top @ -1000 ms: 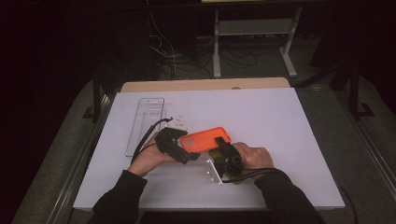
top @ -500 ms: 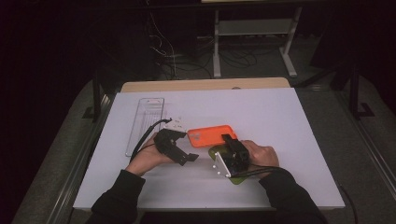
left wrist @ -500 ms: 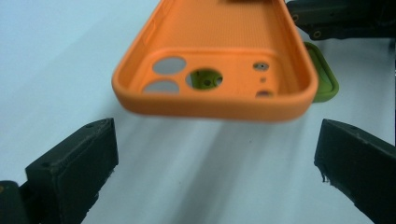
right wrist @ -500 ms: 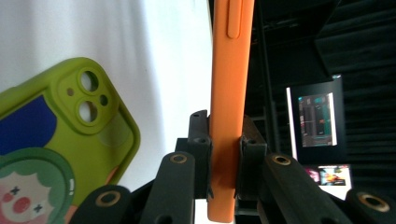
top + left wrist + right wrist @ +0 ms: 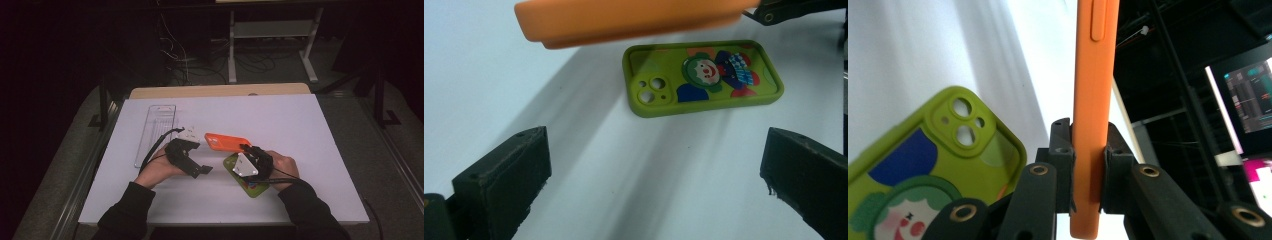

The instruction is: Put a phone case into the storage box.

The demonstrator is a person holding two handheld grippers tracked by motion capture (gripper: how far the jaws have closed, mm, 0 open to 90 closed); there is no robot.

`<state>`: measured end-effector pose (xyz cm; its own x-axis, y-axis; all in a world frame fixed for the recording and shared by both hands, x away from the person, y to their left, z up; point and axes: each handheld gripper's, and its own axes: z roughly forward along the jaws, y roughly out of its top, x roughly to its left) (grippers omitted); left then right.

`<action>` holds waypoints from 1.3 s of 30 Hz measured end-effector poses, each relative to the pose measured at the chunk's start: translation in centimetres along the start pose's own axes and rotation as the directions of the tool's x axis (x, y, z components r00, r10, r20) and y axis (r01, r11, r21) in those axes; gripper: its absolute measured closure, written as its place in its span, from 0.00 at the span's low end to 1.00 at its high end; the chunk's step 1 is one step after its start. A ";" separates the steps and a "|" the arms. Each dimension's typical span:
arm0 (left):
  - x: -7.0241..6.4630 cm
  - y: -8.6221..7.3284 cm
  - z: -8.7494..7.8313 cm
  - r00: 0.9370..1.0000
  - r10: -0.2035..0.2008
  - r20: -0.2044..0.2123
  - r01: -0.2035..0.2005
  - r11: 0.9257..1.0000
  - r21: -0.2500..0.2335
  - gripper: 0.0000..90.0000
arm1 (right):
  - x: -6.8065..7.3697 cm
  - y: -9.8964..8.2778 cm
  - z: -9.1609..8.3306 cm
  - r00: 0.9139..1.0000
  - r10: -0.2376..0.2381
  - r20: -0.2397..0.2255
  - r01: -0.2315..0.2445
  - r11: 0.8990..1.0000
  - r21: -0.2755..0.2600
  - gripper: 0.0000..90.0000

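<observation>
An orange phone case [image 5: 227, 142] hangs on edge above the white table, with my right gripper [image 5: 245, 149] shut on its right end. The right gripper view shows the pads clamping the orange case [image 5: 1093, 100] at my right gripper [image 5: 1088, 175]. A green phone case with a clown picture [image 5: 704, 77] lies flat on the table under the orange case [image 5: 634, 20]. The green case [image 5: 234, 164] is partly hidden by the right hand; it also shows beside the jaws [image 5: 923, 165]. My left gripper [image 5: 200, 158] sits left of both cases, open, with bare table between its jaws [image 5: 654, 185].
A clear plastic tray [image 5: 156, 131] lies on the white table [image 5: 310, 135] at the back left. Beyond the far edge are a wooden strip, cables and a metal rack. A lit screen [image 5: 1248, 100] shows off the table's side.
My right gripper has carried the orange case a little to the right and up, away from my left gripper. More of the green case shows. The left hand stayed put.
</observation>
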<state>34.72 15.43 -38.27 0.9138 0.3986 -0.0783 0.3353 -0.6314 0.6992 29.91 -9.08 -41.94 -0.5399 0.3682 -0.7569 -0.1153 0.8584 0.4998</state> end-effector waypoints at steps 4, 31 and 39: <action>0.0 0.0 0.1 1.000 -0.005 -0.005 0.005 1.000 0.001 0.00 | -0.3 -0.1 -0.1 0.997 0.080 -0.023 -0.080 0.997 0.010 0.87; -0.2 0.0 0.1 0.998 -0.051 -0.024 0.050 0.998 -0.027 0.00 | -3.5 -1.7 -0.2 0.754 0.609 -0.245 -0.625 0.780 0.016 0.87; 0.0 0.1 -0.2 0.998 -0.042 -0.040 0.041 0.999 -0.024 0.00 | -3.9 -2.4 0.3 0.624 0.722 -0.299 -0.743 0.667 0.059 0.87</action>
<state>34.69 15.49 -38.08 0.8890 0.4510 -0.0787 0.3668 -0.5988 0.7120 32.57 -12.46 -40.29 -0.6698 0.7424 0.0144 0.3734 0.3199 0.8708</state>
